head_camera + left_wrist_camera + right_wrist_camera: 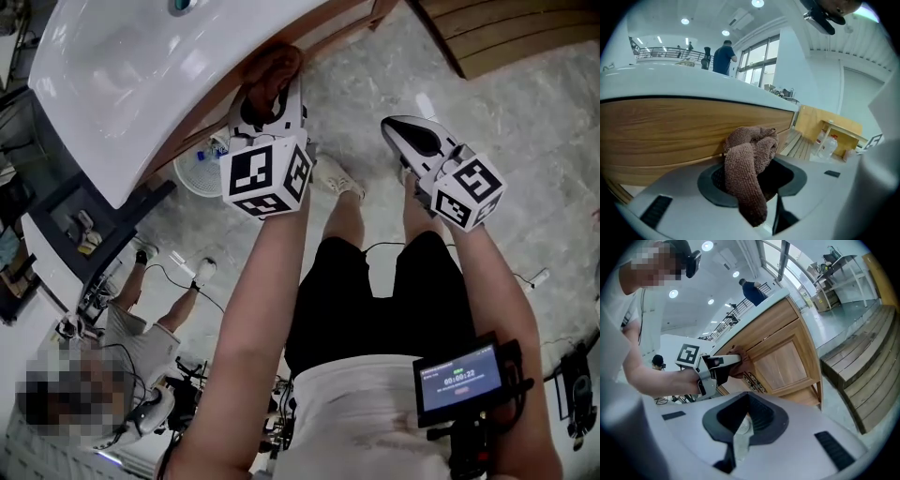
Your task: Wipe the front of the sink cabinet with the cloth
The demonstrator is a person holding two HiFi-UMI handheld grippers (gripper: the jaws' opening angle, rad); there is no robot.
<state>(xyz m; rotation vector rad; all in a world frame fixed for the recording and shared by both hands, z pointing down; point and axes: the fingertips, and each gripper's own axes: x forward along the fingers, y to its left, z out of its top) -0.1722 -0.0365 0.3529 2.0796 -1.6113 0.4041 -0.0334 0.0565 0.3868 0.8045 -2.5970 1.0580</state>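
Note:
A brown cloth (273, 72) is pressed against the wooden cabinet front (330, 30), just under the white sink (112, 84). My left gripper (270, 92) is shut on it. In the left gripper view the cloth (751, 164) bunches out of the jaws and touches the wood panel (665, 129). My right gripper (401, 127) hangs over the floor to the right, away from the cabinet, jaws shut with nothing held. The right gripper view shows the right gripper (745, 420) low in the frame, with the left gripper (714, 365) and cloth (742, 363) against the cabinet (780, 357).
A round white object (199, 172) sits on the floor under the cabinet. Wooden steps (511, 36) lie at the far right. Another person (141, 328) stands at the lower left, with cables on the marble floor (525, 122). Bottles (826, 146) stand beyond the cabinet corner.

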